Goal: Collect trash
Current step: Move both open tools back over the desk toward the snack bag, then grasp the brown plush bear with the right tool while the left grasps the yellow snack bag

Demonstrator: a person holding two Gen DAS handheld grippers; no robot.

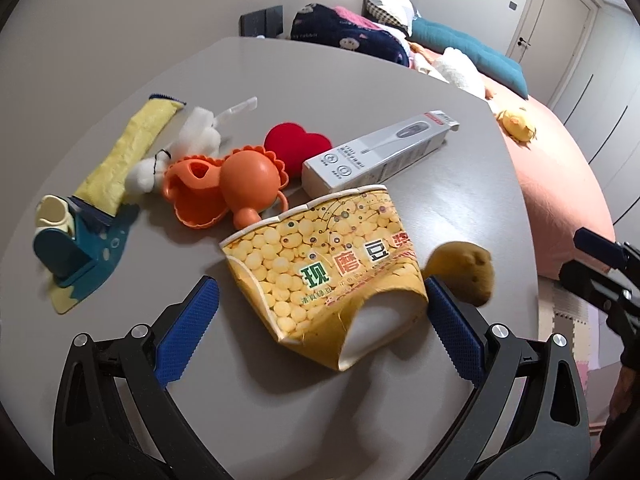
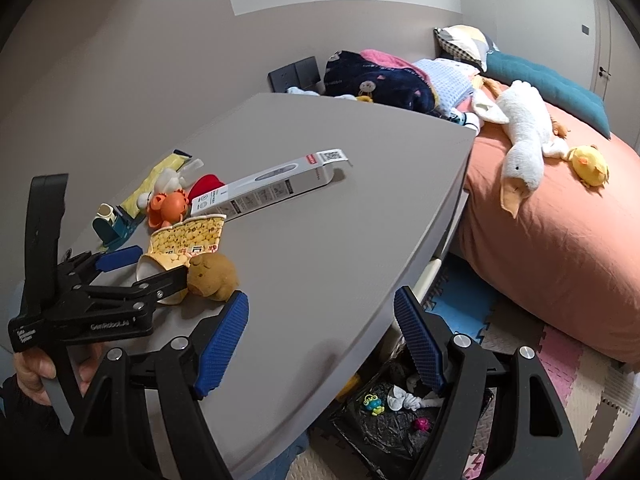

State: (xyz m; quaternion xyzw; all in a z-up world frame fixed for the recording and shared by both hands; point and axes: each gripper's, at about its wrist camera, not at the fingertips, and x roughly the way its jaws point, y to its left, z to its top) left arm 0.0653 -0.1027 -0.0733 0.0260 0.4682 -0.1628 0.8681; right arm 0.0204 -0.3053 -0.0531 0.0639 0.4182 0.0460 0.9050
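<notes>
A crushed yellow paper cup [image 1: 328, 268] lies on its side on the grey table [image 1: 360, 80], its open end toward me. My left gripper [image 1: 320, 304] is open, its blue pads on either side of the cup's near end; the right pad touches it. The same cup [image 2: 184, 240] and the left gripper [image 2: 156, 268] show in the right wrist view. My right gripper [image 2: 320, 332] is open and empty over the table's near right edge. A white thermometer box [image 1: 376, 152], a yellow wrapper [image 1: 124, 152] and white cotton wads [image 1: 192, 140] lie behind the cup.
A brown plush toy [image 1: 464, 272] sits against the cup's right side. An orange toy [image 1: 228, 184], a red heart [image 1: 296, 148] and a blue holder [image 1: 76, 248] crowd the left. A black trash bag [image 2: 392, 420] lies on the floor under the table edge. A bed [image 2: 560, 220] stands right.
</notes>
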